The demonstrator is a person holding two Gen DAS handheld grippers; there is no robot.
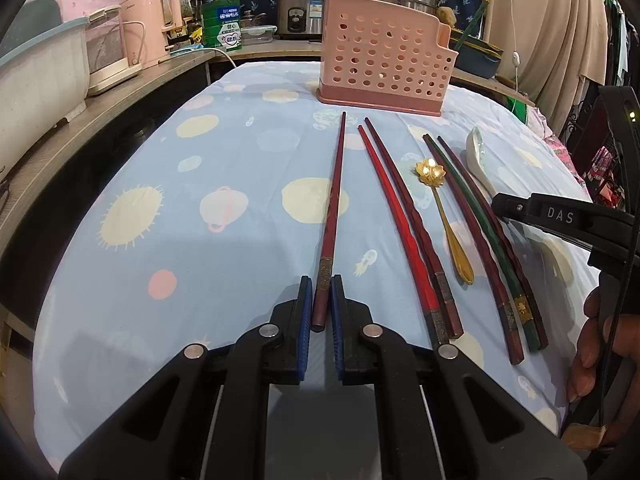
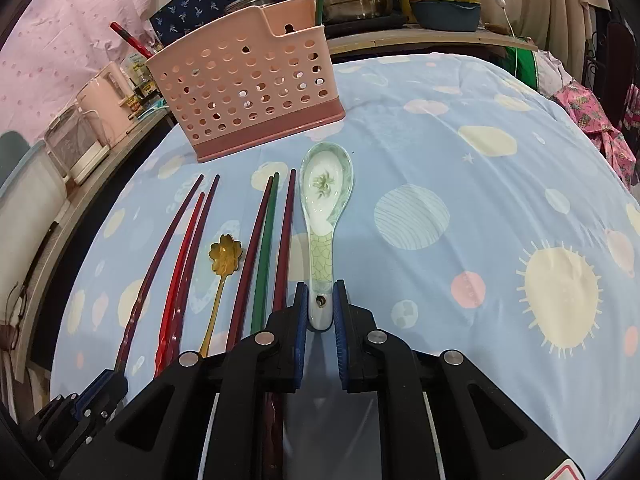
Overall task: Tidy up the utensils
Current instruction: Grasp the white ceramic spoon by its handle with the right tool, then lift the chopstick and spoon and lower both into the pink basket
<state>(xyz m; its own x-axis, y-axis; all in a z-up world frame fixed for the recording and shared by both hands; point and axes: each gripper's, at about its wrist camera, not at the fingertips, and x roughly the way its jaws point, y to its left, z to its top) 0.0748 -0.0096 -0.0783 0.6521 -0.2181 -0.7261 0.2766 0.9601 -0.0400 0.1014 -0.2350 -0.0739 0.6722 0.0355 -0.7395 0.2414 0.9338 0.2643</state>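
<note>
Both grippers closing on the first utensils, holder waiting at the far end.

Nearest, the left gripper (image 1: 321, 304) has its blue pads set narrowly either side of the butt of a dark red chopstick (image 1: 334, 216), seemingly pinching it while it lies flat on the planet-print cloth (image 1: 168, 208). The right gripper (image 2: 321, 308) brackets the handle end of the ceramic soup spoon (image 2: 325, 216) the same way, pads against its sides. Between these lie more chopsticks and a gold flower spoon (image 1: 442, 208), side by side. Beyond them stands the pink perforated utensil holder (image 1: 384, 60). This looks like the grasp step; next, I judge, comes lifting each piece, tipping it upright, and lowering it into a holder compartment.
</note>
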